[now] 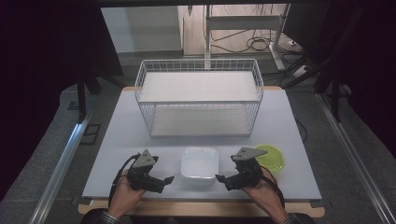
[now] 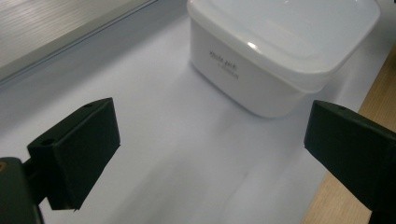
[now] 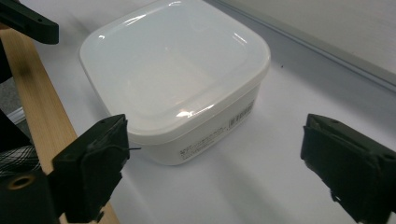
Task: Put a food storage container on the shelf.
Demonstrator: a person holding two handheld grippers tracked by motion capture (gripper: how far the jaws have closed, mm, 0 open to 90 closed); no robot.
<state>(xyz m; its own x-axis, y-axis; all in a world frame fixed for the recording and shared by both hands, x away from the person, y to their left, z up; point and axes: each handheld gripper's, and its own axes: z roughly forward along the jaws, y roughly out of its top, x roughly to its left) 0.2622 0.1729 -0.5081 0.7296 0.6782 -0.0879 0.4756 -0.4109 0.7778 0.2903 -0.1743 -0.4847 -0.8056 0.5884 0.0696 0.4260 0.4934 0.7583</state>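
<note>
From the high view, we have the white lidded container (image 1: pixel 200 163) sitting on the table (image 1: pixel 121 135) in front of the wire basket (image 1: pixel 199 97), with the green lid (image 1: pixel 270 157) just off to the container's right. Our left gripper (image 1: pixel 169 179) and right gripper (image 1: pixel 220 178) flank the container, both near it and apart from it, jaws spread and holding nothing. To take it well, we judge that both should come in level against opposite walls below the lid's rim, so the smooth plastic does not slip or tip. In the left gripper view, the container (image 2: pixel 280 51) lies beyond the released jaws, toward the upper right; it is square with rounded corners, its lid seated, small grey print on the near wall. In the right gripper view, the container (image 3: pixel 177 74) sits just beyond the open jaws, its glossy translucent lid slightly dished, a label with a barcode on the wall facing us.
</note>
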